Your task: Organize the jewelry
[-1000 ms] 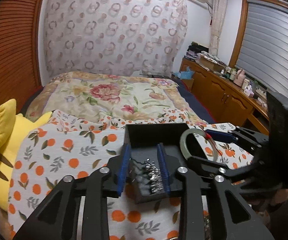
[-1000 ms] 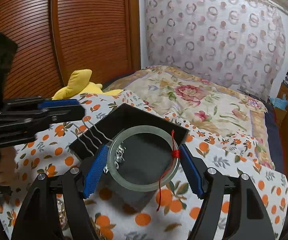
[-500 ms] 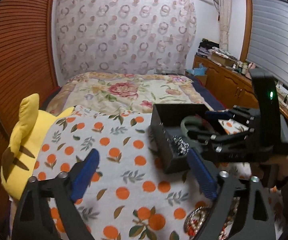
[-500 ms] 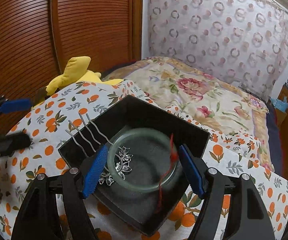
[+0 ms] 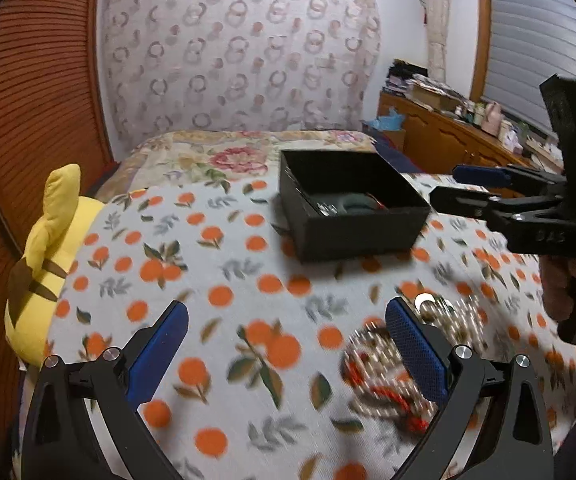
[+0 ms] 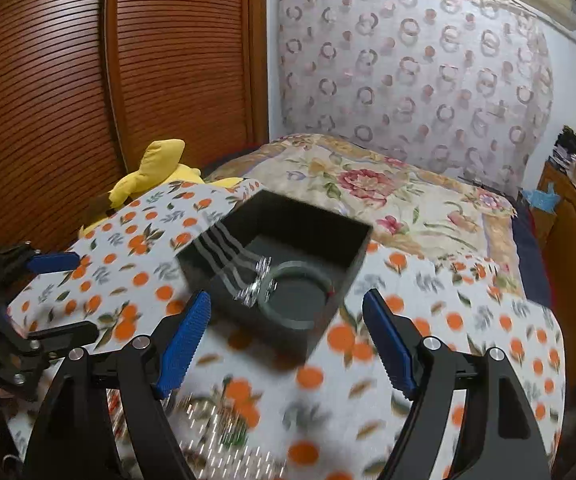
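Left wrist view, from left to right: a yellow plush (image 5: 43, 256), the left gripper (image 5: 288, 344) spread wide and empty over the orange-print cloth (image 5: 215, 276), then a blurred heap of loose jewelry (image 5: 392, 364) just by its right finger. Beyond sits the black box (image 5: 352, 208), with the right gripper (image 6: 288, 334) also released and empty. Inside the box lie a silver hairpin (image 6: 243, 268) and a green bangle (image 6: 294, 300). Judging by this, the next step is picking another piece from the heap, which calls for lowering and closing on it.
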{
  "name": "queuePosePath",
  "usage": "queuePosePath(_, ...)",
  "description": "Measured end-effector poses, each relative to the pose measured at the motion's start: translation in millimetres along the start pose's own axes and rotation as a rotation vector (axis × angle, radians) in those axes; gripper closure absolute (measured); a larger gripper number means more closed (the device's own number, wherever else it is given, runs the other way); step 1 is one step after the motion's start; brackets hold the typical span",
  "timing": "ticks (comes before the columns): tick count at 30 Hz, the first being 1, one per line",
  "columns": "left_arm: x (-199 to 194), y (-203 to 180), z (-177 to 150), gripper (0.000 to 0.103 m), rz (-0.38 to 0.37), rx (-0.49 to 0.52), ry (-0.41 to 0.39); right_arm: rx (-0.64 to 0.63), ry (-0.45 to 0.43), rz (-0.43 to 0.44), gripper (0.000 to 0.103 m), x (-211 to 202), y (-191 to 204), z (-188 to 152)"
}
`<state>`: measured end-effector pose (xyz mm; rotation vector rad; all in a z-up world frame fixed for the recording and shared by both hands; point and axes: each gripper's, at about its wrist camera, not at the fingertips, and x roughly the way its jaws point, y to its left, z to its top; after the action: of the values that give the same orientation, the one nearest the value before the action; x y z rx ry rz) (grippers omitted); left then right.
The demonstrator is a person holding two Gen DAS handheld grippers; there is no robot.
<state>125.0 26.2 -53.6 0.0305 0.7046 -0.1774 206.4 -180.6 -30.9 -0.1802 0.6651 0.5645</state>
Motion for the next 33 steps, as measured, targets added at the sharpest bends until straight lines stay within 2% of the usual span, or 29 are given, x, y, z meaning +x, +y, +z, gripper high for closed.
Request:
queuePosePath(4,-7,-7,-15,0.008,-0.035,0.008,0.015,0.013,-0.001,-0.006,0.022,-22,8,-22)
queuePosePath(9,-17,-13,-28,0.008,-0.040,0.022,0.017,0.033,-0.003,-0.004,0.022,-45,18,-47)
queuePosePath(11,-21,-16,-33,0.008,-0.068,0.021,0.023,0.037,-0.001,-0.005,0.022,-52,21,-58)
queuePosePath(16,-23,-28,-44,0.008,-0.095,0.045,0.063,0.062,0.036,-0.004,0.025,-60,24,-87)
queuePosePath(23,-29,-48,-50,0.008,-0.159,0.063,0.057,0.083,0.079,-0.005,0.029,-64,29,-116)
queuePosePath(24,-29,-51,-49,0.011,-0.162,0.066,0.055,0.082,0.085,-0.006,0.030,-64,30,-120)
queuePosePath(26,-28,-56,-48,0.030,-0.169,0.074,0.061,0.085,0.093,-0.004,0.031,-64,30,-124)
queuePosePath(29,-26,-64,-47,0.051,-0.185,0.092,0.072,0.091,0.102,-0.003,0.031,-64,29,-130)
queuePosePath(30,-26,-67,-46,0.054,-0.189,0.098,0.072,0.091,0.105,-0.004,0.031,-64,29,-132)
queuePosePath(32,-24,-72,-46,0.071,-0.202,0.110,0.077,0.100,0.101,0.002,0.031,-65,28,-134)
queuePosePath(33,-23,-74,-46,0.075,-0.202,0.117,0.080,0.101,0.097,0.001,0.031,-66,28,-134)
